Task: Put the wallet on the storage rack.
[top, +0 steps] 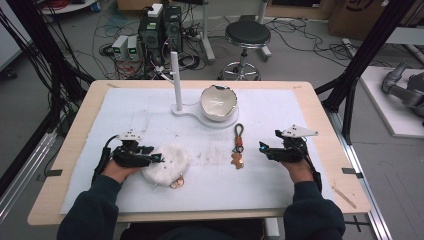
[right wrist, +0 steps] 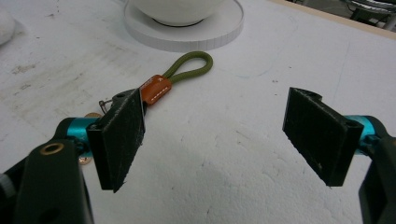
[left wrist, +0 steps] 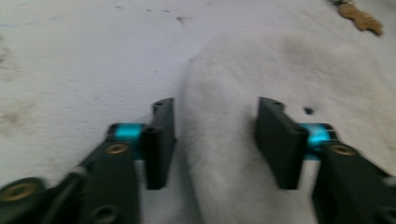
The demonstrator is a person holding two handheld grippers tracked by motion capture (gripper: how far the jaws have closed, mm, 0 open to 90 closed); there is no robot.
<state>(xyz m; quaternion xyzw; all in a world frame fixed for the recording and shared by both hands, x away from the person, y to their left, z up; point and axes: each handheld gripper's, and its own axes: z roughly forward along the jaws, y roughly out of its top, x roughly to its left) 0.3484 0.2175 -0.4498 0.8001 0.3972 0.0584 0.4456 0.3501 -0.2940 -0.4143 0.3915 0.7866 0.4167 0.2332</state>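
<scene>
A round white fluffy pad (top: pixel 167 161) lies on the white mat at the front left. My left gripper (top: pixel 159 159) reaches in from its left side. In the left gripper view the fluffy pad (left wrist: pixel 224 84) fills the gap between the jaws of my left gripper (left wrist: pixel 215 107), and both pads touch it. A keychain (top: pixel 238 145) with an olive cord loop, an orange tab and a brown charm lies mid-mat. My right gripper (top: pixel 262 147) rests open just right of it. In the right gripper view the keychain (right wrist: pixel 187 67) lies beyond the left jaw of my right gripper (right wrist: pixel 215 100), nothing between the jaws.
A white bowl (top: pixel 218 102) with a jagged rim sits on a white stand base (top: pixel 190 111) with an upright post (top: pixel 175 75) at the back centre. A small brown object (top: pixel 176 184) peeks out from under the fluffy pad's front edge. The wooden table edge (top: pixel 320 115) frames the mat.
</scene>
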